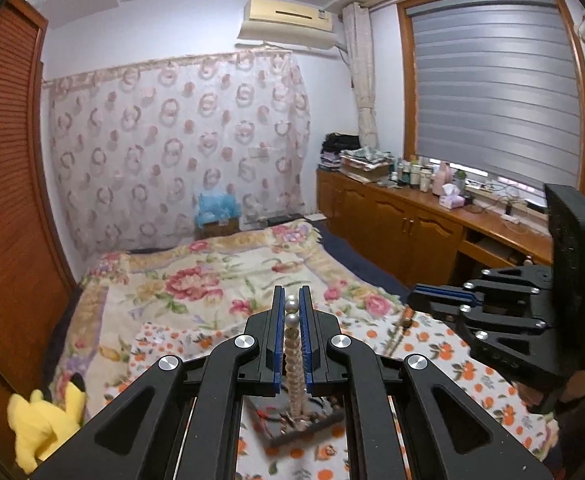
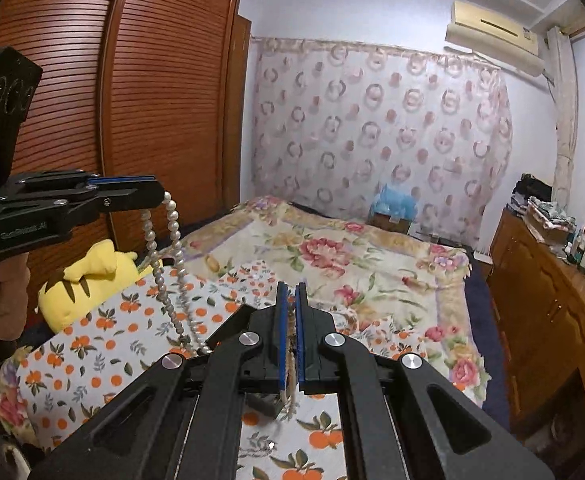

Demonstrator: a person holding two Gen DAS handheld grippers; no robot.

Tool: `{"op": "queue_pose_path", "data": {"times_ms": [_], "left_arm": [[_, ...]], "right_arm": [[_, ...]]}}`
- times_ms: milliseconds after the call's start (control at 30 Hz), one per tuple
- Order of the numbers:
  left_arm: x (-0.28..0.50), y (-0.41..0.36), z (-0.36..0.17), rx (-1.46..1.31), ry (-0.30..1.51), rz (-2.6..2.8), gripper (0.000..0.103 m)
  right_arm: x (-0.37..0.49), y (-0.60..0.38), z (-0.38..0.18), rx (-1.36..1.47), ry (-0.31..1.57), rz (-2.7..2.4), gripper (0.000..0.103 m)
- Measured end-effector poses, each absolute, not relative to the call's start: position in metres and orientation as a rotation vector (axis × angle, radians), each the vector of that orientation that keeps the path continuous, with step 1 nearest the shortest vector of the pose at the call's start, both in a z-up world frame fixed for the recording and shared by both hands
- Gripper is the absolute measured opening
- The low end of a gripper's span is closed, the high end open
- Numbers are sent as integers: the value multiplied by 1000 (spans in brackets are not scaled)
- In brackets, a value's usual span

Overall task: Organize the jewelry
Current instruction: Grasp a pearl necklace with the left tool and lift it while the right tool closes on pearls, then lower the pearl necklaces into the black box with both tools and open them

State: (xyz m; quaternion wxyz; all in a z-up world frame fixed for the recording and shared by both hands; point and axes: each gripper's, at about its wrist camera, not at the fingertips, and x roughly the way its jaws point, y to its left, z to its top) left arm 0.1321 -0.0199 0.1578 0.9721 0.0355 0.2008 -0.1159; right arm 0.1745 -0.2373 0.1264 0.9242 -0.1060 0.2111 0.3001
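1. My left gripper (image 1: pixel 291 300): pressed together on the pearl necklace (image 1: pixel 292 344), 2 strands hanging toward the orange-print cloth (image 1: pixel 452 364).
2. My right gripper (image 2: pixel 291 300): pinching a thin brownish cord (image 2: pixel 289 360); what kind of piece it is I cannot tell.
3. Dark tray (image 1: pixel 308 424): below both grippers on the cloth, blurred.
4. Yellow plush toy (image 2: pixel 92 280): at the bed's left edge.
5. Floral blanket (image 1: pixel 212 276): covering the bed beyond the cloth.
6. Wooden counter (image 1: pixel 424 204): along the far right, crowded with bottles.
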Motion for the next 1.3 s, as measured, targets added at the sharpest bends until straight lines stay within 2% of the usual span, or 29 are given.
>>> {"op": "queue_pose_path", "data": {"times_ms": [400,1133,1200,1267,1300], "left_arm": [[177,-13,134,34,480,-216,6],[191,-6,36,15,660,-221,7],[189,-5,33,9,667,-224,12],[188,-2,25,0,682,-224,29],[186,0,20,-5,685,-218,30]], "right_arm": [[191,-238,135,-185,431,626,4],[245,-202,143,-182,460,598,4],[250,-199,138,-171,472,607,4],[259,-195,128,-168,497,601,4],[261,-194,125,-172,504,599,4]]}}
